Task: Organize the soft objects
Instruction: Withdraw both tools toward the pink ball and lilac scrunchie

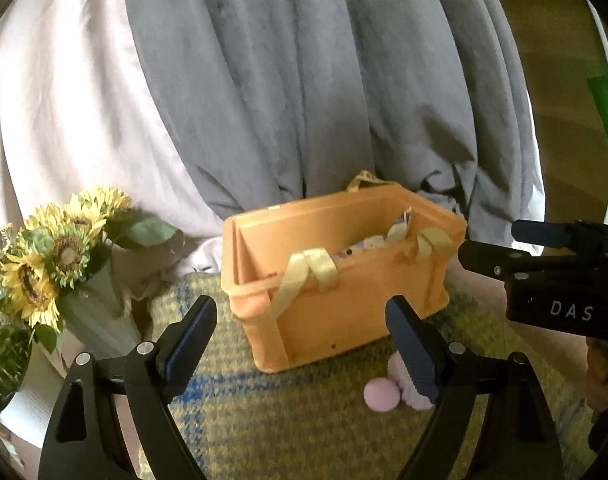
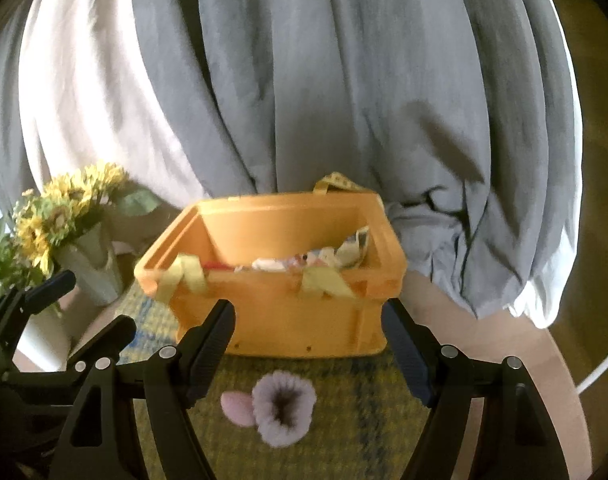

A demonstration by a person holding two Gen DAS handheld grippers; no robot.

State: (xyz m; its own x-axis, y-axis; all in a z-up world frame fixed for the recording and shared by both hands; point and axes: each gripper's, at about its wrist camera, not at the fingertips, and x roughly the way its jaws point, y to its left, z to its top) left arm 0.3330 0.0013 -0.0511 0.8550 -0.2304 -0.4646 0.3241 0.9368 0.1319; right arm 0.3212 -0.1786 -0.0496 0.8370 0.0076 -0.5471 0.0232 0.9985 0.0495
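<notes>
Fluffy lilac slipper (image 2: 283, 410) is seen lying on the yellow mat (image 2: 344, 432) just near of the orange bin (image 2: 279, 320), between the wide, empty right gripper (image 2: 308, 344) fingers; the left gripper (image 1: 304, 344) is likewise wide and empty, so the plush rim should be pinched squarely before lifting.

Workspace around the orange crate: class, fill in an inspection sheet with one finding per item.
Surface: yellow and blue woven mat on a pale round table.
Job's things: orange plastic crate with yellow ribbon handles, soft items inside; fluffy lilac slipper with pink pompom on the mat before it.
Clutter: sunflower bouquet in a grey vase.
Grippers: left claw and right claw open, holding nothing.
Cables: nothing seen.
Surroundings: grey and white curtains behind.
</notes>
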